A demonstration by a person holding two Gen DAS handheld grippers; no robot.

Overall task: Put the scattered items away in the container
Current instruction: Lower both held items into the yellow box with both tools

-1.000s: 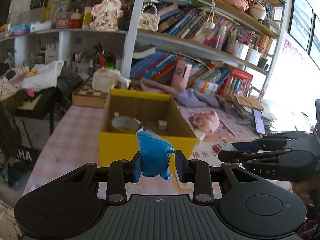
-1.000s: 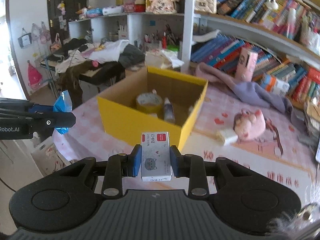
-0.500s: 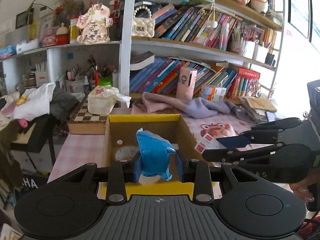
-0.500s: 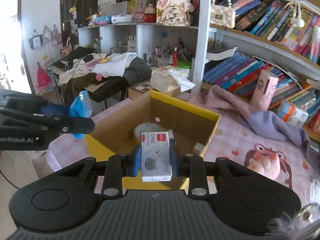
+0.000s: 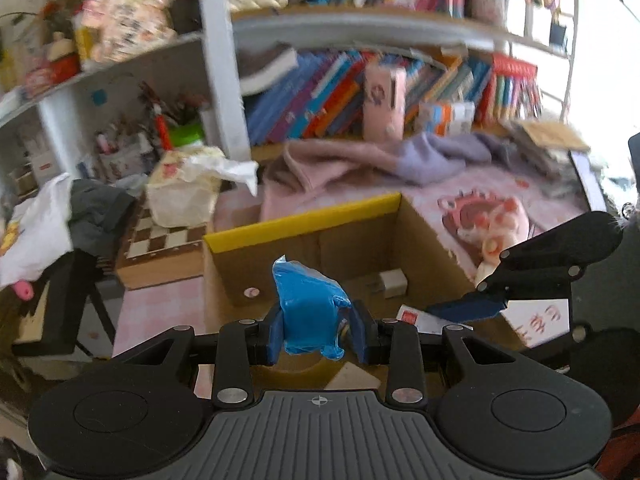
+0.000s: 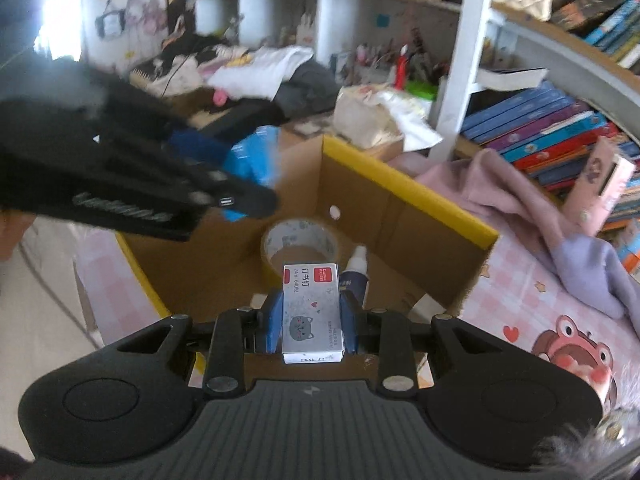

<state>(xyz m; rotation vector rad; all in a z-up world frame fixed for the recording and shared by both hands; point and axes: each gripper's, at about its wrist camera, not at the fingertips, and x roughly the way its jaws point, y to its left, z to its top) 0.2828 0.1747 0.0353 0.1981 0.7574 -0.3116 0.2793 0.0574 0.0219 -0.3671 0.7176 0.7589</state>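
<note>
My left gripper (image 5: 316, 330) is shut on a crumpled blue packet (image 5: 310, 310) and hangs over the open yellow-rimmed cardboard box (image 5: 304, 220). My right gripper (image 6: 312, 322) is shut on a small white staple box (image 6: 312, 314) with a red label and a cat drawing, also above the box (image 6: 408, 192). Inside lie a roll of tape (image 6: 300, 242), a white-capped tube (image 6: 358, 268) and a small white cube (image 5: 393, 282). The left gripper (image 6: 240, 196) with its blue packet (image 6: 256, 156) shows blurred at the left of the right wrist view. The right gripper (image 5: 464, 310) reaches in from the right of the left wrist view.
The box stands on a pink checked tablecloth (image 6: 520, 292). A pink plush toy (image 5: 488, 220) lies to its right, a pink-and-lilac cloth (image 5: 380, 160) behind it, a chessboard box (image 5: 160, 240) with a tissue pack (image 5: 188, 192) at the back left. Bookshelves (image 5: 360, 92) rise behind.
Both grippers have moved forward from in front of the box to above its opening, keeping their loads. The box interior now fills the middle of both views.
</note>
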